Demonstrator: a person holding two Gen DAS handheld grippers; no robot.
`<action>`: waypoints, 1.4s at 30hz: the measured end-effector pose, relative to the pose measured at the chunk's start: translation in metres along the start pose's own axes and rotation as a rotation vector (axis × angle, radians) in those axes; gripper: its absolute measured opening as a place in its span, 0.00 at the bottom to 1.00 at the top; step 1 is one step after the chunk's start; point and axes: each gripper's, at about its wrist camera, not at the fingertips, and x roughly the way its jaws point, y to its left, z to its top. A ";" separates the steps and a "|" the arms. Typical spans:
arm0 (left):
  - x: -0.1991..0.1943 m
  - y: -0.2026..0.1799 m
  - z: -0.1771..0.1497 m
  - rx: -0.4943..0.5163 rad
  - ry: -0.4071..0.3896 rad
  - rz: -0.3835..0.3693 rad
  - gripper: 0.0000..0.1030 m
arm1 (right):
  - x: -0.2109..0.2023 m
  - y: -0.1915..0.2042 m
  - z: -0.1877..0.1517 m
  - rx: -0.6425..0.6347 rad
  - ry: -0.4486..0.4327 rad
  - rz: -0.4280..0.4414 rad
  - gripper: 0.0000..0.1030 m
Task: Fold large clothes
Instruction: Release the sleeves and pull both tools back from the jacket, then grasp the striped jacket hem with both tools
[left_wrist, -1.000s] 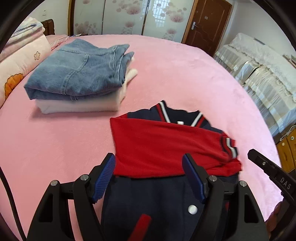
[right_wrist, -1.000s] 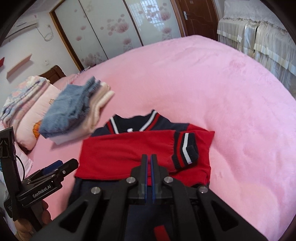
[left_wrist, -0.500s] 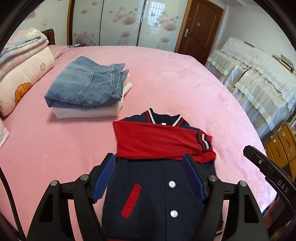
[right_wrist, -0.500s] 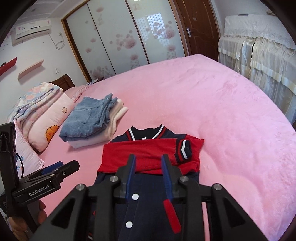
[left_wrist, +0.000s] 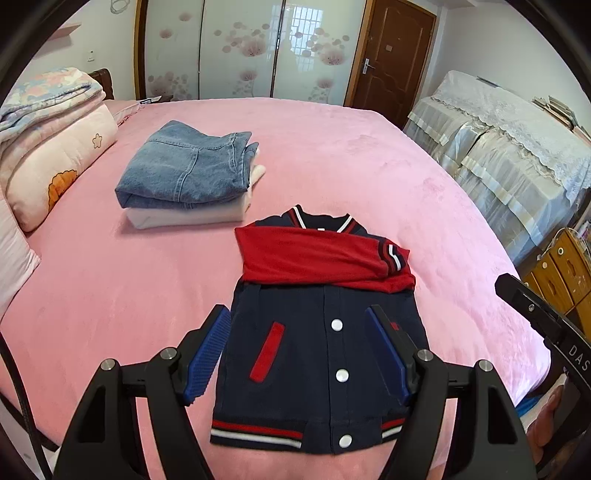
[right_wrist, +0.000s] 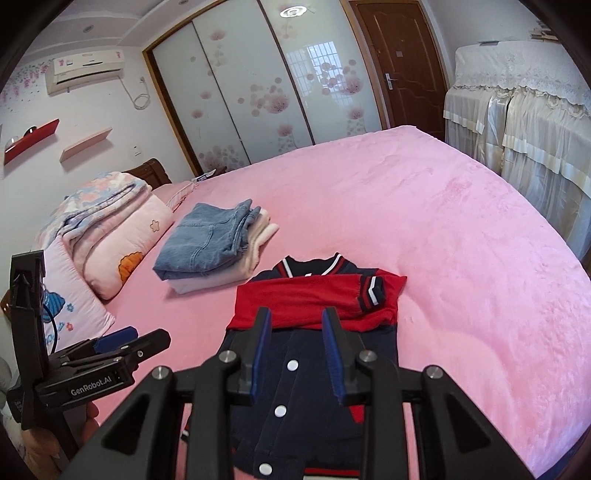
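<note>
I have let go with my right tongs (right_wrist: 295, 347): pressed together a second ago, they now stand partly spread with nothing between them. My left tongs (left_wrist: 299, 354) stay wide and empty. Both have drawn back, so the whole varsity jacket (left_wrist: 317, 354) shows on the pink bed (left_wrist: 351, 155), red sleeves (left_wrist: 314, 258) folded across its chest. The sleeve fold looks done; the hem comes next. Folded jeans (left_wrist: 184, 177) lie beyond, wardrobe doors (left_wrist: 240, 51) behind.

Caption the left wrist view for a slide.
Open left claw above navy jacket with red sleeves folded across, beside folded jeans.
</note>
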 end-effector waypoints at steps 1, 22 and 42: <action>-0.001 0.001 -0.003 0.002 0.002 0.004 0.71 | -0.001 0.000 -0.003 -0.001 0.004 0.006 0.28; 0.028 0.036 -0.076 -0.007 0.155 0.020 0.71 | 0.006 -0.013 -0.085 -0.090 0.146 -0.054 0.28; 0.115 0.094 -0.135 -0.142 0.394 -0.001 0.71 | 0.055 -0.083 -0.152 0.073 0.412 -0.120 0.29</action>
